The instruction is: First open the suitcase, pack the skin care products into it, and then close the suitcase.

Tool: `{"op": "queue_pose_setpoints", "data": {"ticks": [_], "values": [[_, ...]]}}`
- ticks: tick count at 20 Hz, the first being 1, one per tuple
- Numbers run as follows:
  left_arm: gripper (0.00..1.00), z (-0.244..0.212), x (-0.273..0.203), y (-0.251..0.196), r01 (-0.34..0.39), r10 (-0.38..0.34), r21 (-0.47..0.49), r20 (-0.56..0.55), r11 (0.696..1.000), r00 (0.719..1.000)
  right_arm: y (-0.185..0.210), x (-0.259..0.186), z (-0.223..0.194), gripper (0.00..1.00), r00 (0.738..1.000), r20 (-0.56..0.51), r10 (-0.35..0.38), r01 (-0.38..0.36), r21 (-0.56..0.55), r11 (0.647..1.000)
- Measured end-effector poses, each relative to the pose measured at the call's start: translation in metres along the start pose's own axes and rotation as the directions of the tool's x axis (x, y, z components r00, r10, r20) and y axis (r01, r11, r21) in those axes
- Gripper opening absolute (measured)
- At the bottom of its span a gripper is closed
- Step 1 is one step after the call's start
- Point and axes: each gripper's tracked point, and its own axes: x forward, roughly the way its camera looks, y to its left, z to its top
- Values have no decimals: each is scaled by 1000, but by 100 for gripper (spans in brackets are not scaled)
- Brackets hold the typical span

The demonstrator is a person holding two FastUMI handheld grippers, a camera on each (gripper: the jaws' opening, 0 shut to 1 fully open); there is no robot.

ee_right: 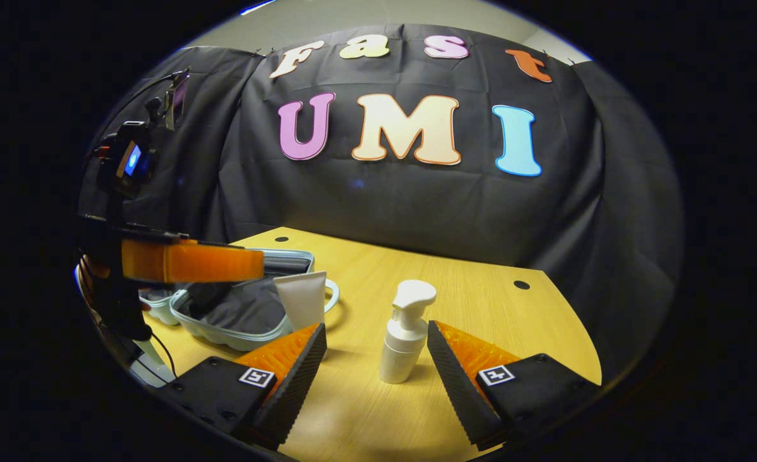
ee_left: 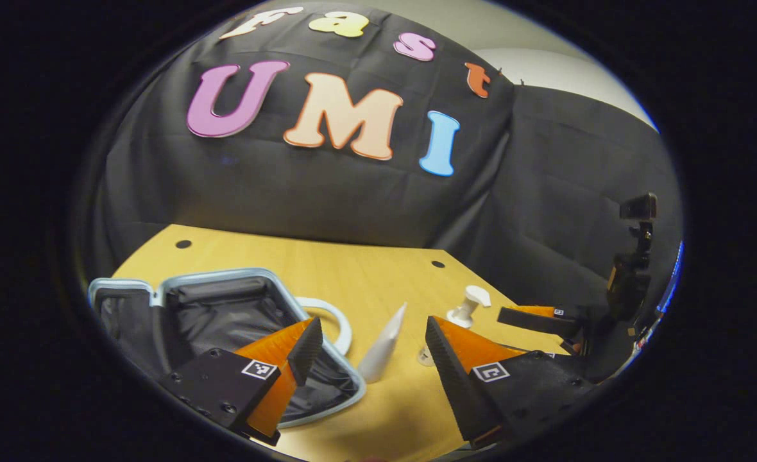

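Observation:
The small suitcase point(ee_left: 224, 314) lies open on the left of the table, with a pale blue rim and dark lining. A white tube point(ee_left: 382, 350) stands upright just right of it, between and slightly beyond the fingers of my open left gripper point(ee_left: 373, 326). A white pump bottle point(ee_left: 468, 308) stands farther right. In the right gripper view the pump bottle point(ee_right: 404, 333) stands upright just ahead of my open right gripper point(ee_right: 376, 331), and nothing is held. The tube point(ee_right: 301, 298) and the suitcase point(ee_right: 244, 314) sit to its left, with the left gripper point(ee_right: 186, 262) hovering over the suitcase.
The wooden table point(ee_right: 481, 301) has small round holes near its back edge and bare surface to the right of the bottle. The right gripper point(ee_left: 539, 317) shows at the right of the left gripper view. Black cloth walls close off the back and sides.

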Motion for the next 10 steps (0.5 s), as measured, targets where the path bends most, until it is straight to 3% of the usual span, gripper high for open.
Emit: {"op": "queue_pose_setpoints", "data": {"ticks": [4,7,8,10], "values": [[94,-25,31,-11,25,-25,-19,-22,1000,999,-14,11,-22,99,1000,-22,-21,21,7,1000],[94,-43,51,-5,0,-2,-28,-55,1000,998,-22,16,-27,100,999,-33,-32,33,11,999],[99,-50,57,-3,-11,9,-30,-70,1000,998,-24,18,-28,99,999,-33,-38,38,8,999],[90,-64,69,0,-32,27,-41,-109,999,994,-29,24,-30,99,998,-34,-48,48,1,999]]}}
